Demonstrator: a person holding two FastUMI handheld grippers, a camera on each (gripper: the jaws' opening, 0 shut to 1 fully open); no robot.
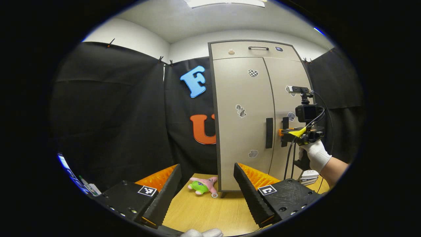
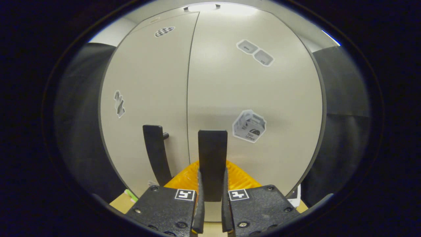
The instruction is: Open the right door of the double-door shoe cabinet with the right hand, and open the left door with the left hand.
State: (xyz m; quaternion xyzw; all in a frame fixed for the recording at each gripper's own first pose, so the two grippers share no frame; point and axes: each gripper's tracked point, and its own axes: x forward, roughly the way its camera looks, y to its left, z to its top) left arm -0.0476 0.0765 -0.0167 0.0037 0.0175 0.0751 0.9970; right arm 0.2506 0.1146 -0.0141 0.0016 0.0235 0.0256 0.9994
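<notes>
The right gripper point(image 2: 212, 197) is clenched on the right door handle point(image 2: 212, 154), a flat black vertical bar that rises straight ahead from between its two fingers, both pads pressed against its sides. The right door point(image 2: 263, 98) fills the space ahead and to the right of this claw; the left door handle point(image 2: 156, 154) stands just to its left, across the seam. In the left gripper view, the left gripper point(image 1: 207, 194) hangs released, fingers wide apart, well short of the shoe cabinet point(image 1: 243, 98), whose left door point(image 1: 241, 131) lies ahead and slightly right. A plush toy point(image 1: 202, 186) lies on the wooden table point(image 1: 210, 214) just beyond its fingertips. The doors look like light, rigid panels on hinges; the handles are stiff, smooth, narrow, best pinched mid-length and pulled along an arc.
</notes>
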